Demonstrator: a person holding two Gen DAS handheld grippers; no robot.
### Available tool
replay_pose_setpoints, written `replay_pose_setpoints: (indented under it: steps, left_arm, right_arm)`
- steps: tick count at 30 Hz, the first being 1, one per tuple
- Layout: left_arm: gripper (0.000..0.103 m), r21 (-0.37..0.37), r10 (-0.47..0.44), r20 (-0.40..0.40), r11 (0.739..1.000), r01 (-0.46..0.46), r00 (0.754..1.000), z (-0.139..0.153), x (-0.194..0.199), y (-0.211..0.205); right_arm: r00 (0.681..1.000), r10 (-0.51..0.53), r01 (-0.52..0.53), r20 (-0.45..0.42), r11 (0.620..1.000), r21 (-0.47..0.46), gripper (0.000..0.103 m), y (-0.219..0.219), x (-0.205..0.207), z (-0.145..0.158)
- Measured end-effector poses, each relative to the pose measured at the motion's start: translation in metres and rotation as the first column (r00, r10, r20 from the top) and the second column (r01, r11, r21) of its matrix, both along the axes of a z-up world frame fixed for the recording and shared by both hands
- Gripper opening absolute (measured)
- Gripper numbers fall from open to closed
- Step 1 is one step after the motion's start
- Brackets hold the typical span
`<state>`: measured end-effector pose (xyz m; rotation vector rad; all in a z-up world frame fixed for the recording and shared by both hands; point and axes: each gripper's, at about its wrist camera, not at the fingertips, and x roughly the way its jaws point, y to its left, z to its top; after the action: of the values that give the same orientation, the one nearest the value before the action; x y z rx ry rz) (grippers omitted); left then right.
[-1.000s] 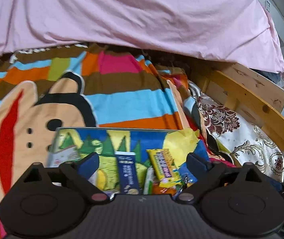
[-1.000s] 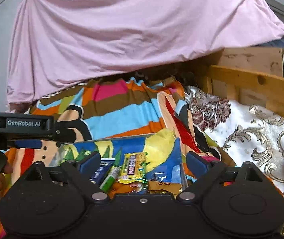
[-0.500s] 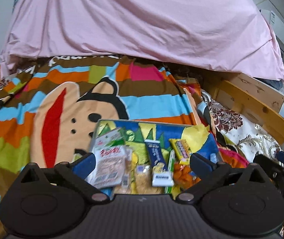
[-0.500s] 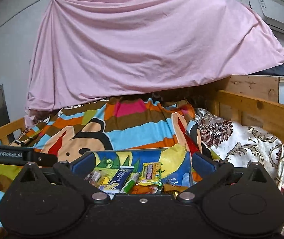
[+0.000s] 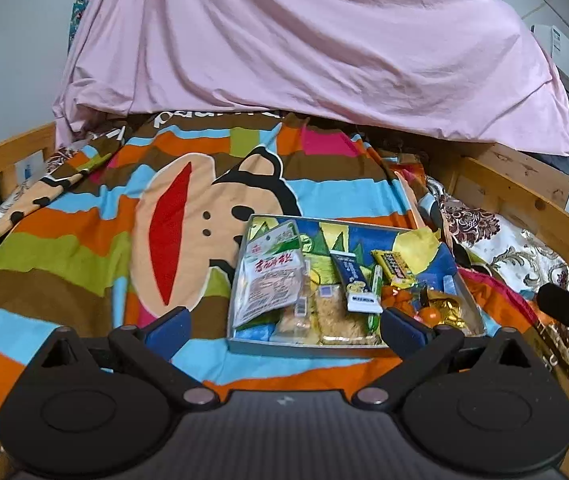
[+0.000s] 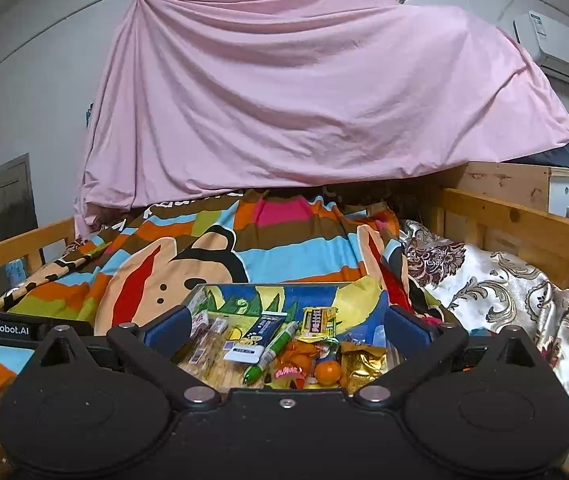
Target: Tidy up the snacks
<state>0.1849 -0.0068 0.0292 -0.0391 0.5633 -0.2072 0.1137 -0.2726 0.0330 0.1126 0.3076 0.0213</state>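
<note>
I see a flat tin tray (image 5: 304, 349) lying on the bright striped cartoon blanket (image 5: 84, 240), and I use the tray as my landmark. Snacks fill it. At the tray's left end lies a big white packet with red writing (image 5: 270, 276). Just right of that are clear bags of pale crackers (image 5: 332, 316). In the middle lies a dark blue packet (image 5: 354, 280) with a white end, and a thin green stick pack (image 5: 376, 280) lies touching its right side. A yellow candy bar (image 5: 394, 266) sits toward the tray's far right corner. A small orange (image 6: 328, 372) and a gold wrapper (image 6: 364, 360) lie at the tray's right end, near the front.

My left gripper (image 5: 284, 326) hangs over the blanket just in front of the tray's near edge. Its jaws are spread wide and hold nothing.

My right gripper (image 6: 284, 326) looks at the tray from its near side, low down. Its jaws are spread wide too, and nothing is pinched between them.

Behind the tray, a pink sheet (image 6: 304, 100) hangs over the far end of the wooden bed frame (image 6: 524, 224).
</note>
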Motion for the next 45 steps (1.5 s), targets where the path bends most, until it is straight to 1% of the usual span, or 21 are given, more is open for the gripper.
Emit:
replay_pose_setpoints:
  steps: [6, 10, 18, 28, 34, 39, 45]
  left_arm:
    - [0.102, 0.012, 0.005, 0.016, 1.000, -0.005, 1.000, -0.002, -0.022, 0.006]
    - [0.102, 0.025, 0.005, 0.025, 1.000, -0.006, 1.000, -0.004, -0.036, 0.010]
    - [0.102, 0.051, 0.004, 0.040, 0.999, -0.006, 0.999, -0.016, -0.062, 0.015]
    - [0.102, 0.038, -0.002, 0.037, 0.999, 0.000, 0.999, -0.021, -0.081, 0.023]
    - [0.102, 0.056, 0.019, 0.032, 0.998, -0.021, 0.999, -0.026, -0.090, 0.026]
    - [0.103, 0.031, 0.028, 0.021, 0.999, -0.029, 0.999, -0.026, -0.097, 0.031]
    - [0.102, -0.002, 0.052, -0.003, 0.999, -0.052, 0.999, -0.029, -0.102, 0.039]
  right_arm:
    - [1.000, 0.009, -0.009, 0.002, 1.000, -0.019, 0.102, 0.007, -0.019, -0.002]
    - [1.000, 0.016, -0.016, -0.015, 1.000, -0.023, 0.102, 0.012, -0.033, -0.005]
    - [1.000, 0.013, -0.014, -0.023, 0.999, -0.046, 0.102, 0.019, -0.057, -0.009]
    - [0.999, 0.002, -0.005, -0.050, 0.999, -0.053, 0.102, 0.029, -0.076, -0.014]
    - [0.997, -0.014, 0.009, -0.074, 0.998, -0.070, 0.102, 0.036, -0.082, -0.017]
    - [0.997, -0.026, 0.019, -0.076, 0.996, -0.086, 0.102, 0.039, -0.088, -0.017]
    - [0.996, -0.039, 0.032, -0.082, 0.996, -0.084, 0.102, 0.039, -0.091, -0.017]
